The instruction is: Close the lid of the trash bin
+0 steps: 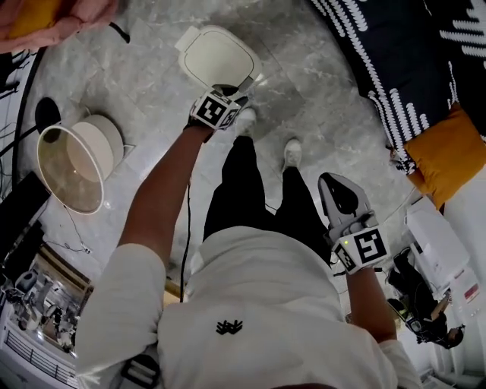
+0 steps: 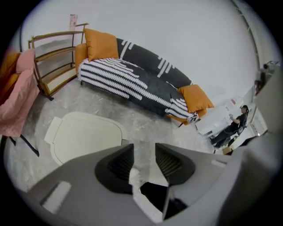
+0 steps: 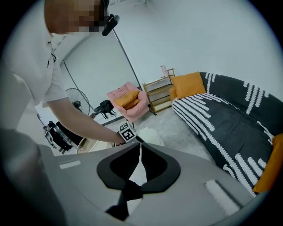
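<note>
The trash bin point(image 1: 219, 57) stands on the marble floor at the top middle of the head view, its cream lid lying flat on top. My left gripper point(image 1: 237, 93) hovers just above the bin's near edge. In the left gripper view its jaws point(image 2: 144, 152) stand open with nothing between them, and the lid point(image 2: 84, 134) lies below and to the left. My right gripper point(image 1: 334, 186) hangs apart at the right, beside the person's leg. In the right gripper view its jaws point(image 3: 139, 148) are shut and empty.
A black-and-white striped sofa point(image 1: 395, 53) with orange cushions point(image 1: 448, 152) runs along the right. A round white lamp shade point(image 1: 72, 163) stands at the left, a pink chair point(image 1: 45, 19) at the top left. A wooden rack point(image 2: 53, 62) stands by the wall. The person's shoes point(image 1: 292, 152) are next to the bin.
</note>
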Motion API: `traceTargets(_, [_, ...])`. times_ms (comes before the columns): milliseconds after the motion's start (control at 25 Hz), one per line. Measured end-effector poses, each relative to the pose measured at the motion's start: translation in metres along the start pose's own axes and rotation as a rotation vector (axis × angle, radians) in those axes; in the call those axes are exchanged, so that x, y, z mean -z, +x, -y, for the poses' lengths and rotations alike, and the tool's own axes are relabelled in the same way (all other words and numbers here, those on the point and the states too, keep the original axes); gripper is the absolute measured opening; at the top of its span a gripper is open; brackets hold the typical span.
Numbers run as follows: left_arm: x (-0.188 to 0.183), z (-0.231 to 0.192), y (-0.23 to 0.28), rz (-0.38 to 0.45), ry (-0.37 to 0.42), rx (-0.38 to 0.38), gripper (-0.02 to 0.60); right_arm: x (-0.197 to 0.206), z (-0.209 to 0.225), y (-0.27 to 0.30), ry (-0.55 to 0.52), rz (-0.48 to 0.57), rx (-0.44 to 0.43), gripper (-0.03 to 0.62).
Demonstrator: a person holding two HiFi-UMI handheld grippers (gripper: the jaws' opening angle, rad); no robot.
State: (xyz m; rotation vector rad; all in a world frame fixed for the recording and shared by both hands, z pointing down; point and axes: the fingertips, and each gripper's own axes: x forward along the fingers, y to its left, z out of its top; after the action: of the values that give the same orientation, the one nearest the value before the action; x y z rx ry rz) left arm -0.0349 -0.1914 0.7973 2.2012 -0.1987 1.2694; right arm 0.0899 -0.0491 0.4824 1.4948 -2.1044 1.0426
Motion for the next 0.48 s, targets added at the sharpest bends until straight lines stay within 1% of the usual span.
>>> traceTargets(40, [-0.005, 0.009, -0.009, 0.026, -0.008, -0.004, 0.202, -0.002, -0.001, -0.005, -0.014, 0.009, -0.016, 0.014])
traceTargets(240, [-0.032, 0.07, -0.06, 0.181, -0.044, -0.025, 0.132, -0.002, -0.001, -0.038, -0.074, 0.059, -0.072, 0.006])
traceTargets(360, [-0.052, 0.103, -0.099, 0.308, -0.089, -0.041, 0.114, -0.003, -0.002, -0.059, -0.122, 0.077, -0.102, 0.003])
traceTargets(480, [-0.067, 0.139, -0.138, 0.428, -0.132, -0.055, 0.082, -0.005, -0.001, -0.084, -0.171, 0.106, -0.126, 0.003])
